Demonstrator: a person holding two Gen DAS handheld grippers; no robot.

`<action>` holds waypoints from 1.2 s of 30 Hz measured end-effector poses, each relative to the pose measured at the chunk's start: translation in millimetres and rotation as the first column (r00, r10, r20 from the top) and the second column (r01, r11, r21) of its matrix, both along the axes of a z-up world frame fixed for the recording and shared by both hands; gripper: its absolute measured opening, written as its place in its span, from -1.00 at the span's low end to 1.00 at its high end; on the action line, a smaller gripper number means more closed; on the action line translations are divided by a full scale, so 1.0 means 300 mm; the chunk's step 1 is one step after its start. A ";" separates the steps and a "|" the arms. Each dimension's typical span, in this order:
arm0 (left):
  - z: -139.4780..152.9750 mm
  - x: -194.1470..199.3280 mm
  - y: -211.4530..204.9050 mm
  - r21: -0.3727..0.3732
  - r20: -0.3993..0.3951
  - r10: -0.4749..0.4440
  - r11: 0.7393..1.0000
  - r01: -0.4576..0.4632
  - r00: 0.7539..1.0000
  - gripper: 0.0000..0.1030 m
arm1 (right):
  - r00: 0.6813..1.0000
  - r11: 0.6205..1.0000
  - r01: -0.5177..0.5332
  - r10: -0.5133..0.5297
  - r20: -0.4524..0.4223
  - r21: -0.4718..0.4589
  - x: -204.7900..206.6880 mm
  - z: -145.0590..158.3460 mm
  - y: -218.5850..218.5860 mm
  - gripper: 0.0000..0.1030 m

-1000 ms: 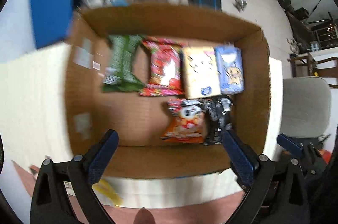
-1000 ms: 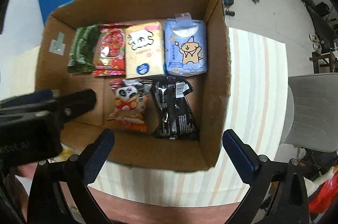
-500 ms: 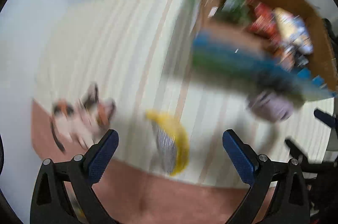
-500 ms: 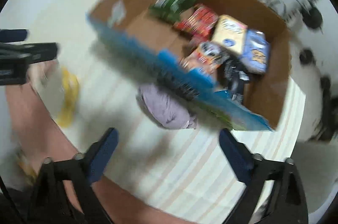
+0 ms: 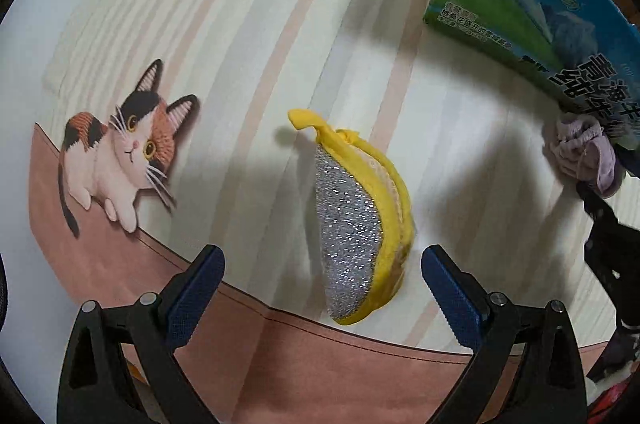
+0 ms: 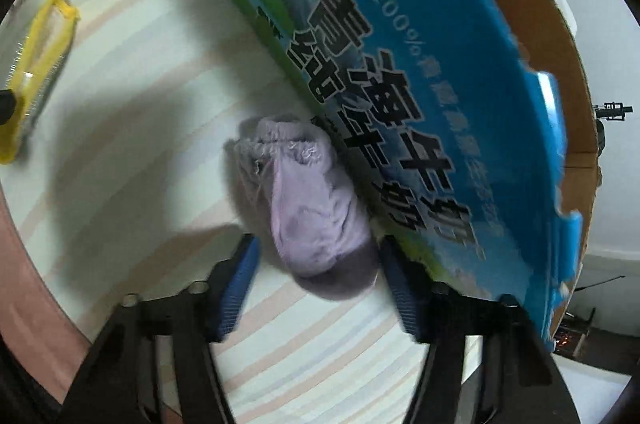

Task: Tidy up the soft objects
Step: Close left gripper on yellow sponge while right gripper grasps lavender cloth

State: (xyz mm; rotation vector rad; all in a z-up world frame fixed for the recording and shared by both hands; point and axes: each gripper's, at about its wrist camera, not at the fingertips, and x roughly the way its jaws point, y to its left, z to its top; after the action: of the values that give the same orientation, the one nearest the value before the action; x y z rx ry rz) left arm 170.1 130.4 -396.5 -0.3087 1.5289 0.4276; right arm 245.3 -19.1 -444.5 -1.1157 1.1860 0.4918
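A yellow-rimmed scrubber pad [image 5: 360, 224] with a silver mesh face lies on the striped tablecloth [image 5: 240, 23]. My left gripper [image 5: 322, 282] hangs right over its near end, open, one finger on each side and clear of the pad. A crumpled purple sock [image 6: 316, 203] lies against the outer wall of the cardboard box [image 6: 440, 83]. My right gripper [image 6: 318, 276] straddles the sock's near end. Its jaws are closing with the sock between them, and a gap still shows beside the left pad [image 6: 244, 264]. The sock [image 5: 580, 155] also shows at the right of the left wrist view.
The box's blue and green printed wall [image 5: 540, 3] rises close on the right of both grippers; its contents are hidden. A cat picture [image 5: 120, 151] is printed on the cloth at the left. The cloth's pink border [image 5: 280, 364] runs along the near edge.
Both grippers came away from above the open box and dropped low over the tablecloth. The left one now stands over the scrubber pad. The right one's jaws have narrowed around the sock.
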 end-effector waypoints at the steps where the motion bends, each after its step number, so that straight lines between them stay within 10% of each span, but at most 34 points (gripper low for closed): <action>1: -0.007 0.001 0.002 -0.007 0.002 0.002 1.000 -0.002 1.000 0.96 | 1.000 1.000 0.009 -0.009 -0.004 -0.003 0.008 -0.007 -0.001 0.03; 10: -0.040 0.000 0.068 -0.084 0.021 0.046 0.995 -0.044 0.999 0.96 | 0.936 0.939 0.311 -0.276 -0.219 0.146 0.090 0.081 -0.120 -0.10; 15: -0.045 -0.032 0.145 -0.144 0.025 0.104 0.985 -0.100 0.994 0.96 | 0.637 0.701 0.693 -0.488 -0.597 0.167 0.074 0.098 -0.300 -0.10; 20: -0.067 -0.001 0.188 -0.203 0.018 0.119 0.973 -0.113 0.993 0.96 | 0.405 0.528 0.845 -0.528 -0.747 0.085 -0.008 0.028 -0.435 -0.10; 26: -0.127 0.062 0.149 -0.211 -0.040 0.008 0.977 -0.017 0.999 0.95 | 0.454 0.531 0.839 -0.559 -0.694 0.121 -0.066 0.016 -0.455 0.29; 30: -0.171 0.075 0.102 -0.178 -0.068 -0.087 0.981 0.074 0.994 0.13 | 0.546 0.586 0.793 -0.559 -0.624 0.168 -0.055 0.064 -0.420 0.42; 36: -0.147 0.036 0.044 -0.117 -0.065 -0.155 0.982 0.147 0.986 -0.06 | 0.635 0.673 0.719 -0.536 -0.556 0.173 -0.056 0.070 -0.331 0.42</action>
State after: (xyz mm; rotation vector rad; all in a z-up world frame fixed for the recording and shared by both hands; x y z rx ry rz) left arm 180.9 143.6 -440.5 -0.2639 1.6391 0.2364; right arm 228.6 -118.4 -423.7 -0.1606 1.7227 0.4023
